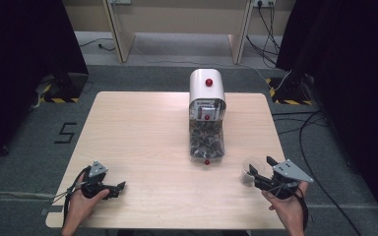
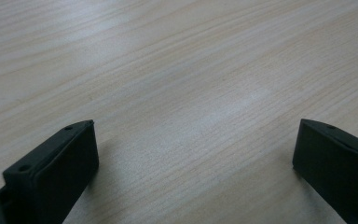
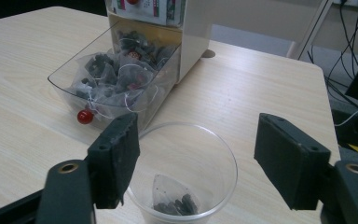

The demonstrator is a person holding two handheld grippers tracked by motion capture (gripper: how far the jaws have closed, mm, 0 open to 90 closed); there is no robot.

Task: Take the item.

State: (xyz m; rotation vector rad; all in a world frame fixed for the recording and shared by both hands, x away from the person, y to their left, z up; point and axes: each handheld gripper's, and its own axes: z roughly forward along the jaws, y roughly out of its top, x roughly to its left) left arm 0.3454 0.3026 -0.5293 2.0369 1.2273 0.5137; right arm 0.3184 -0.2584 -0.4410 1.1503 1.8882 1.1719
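Pale wood-grain table (image 1: pixel 142 137) on grey carpet, dark curtains to both sides, loose cables on the floor at right. At table centre, a white tea-bag dispenser (image 1: pixel 207 88) with its clear drawer (image 3: pixel 74 77) pulled out toward the person, full of pyramid tea bags (image 3: pixel 121 70); red knob (image 3: pixel 85 116) on the drawer front.

Clear plastic cup (image 3: pixel 186 140) upright near the right front edge of the table, just beside the drawer, one tea bag (image 3: pixel 172 198) lying at its bottom. Right gripper (image 3: pixel 196 158) released: jaws spread wide either side of the cup; left jaw close against the rim, contact not determinable; right jaw well apart from it. Left gripper (image 2: pixel 193 154) low over bare table at front left, jaws wide apart, nothing between them.

Risks noted:
- Cup light and thin-walled, near the table edge. Sideways withdrawal likely to catch the rim on the near jaw, tipping or sliding the cup.
- Drawer front just beside the cup; a nudge could push the cup against it and spill the bag.
- Trailing gripper cable liable to snag the cup on retreat.
- Drawer left open: knob exposed to any crossing sweep.
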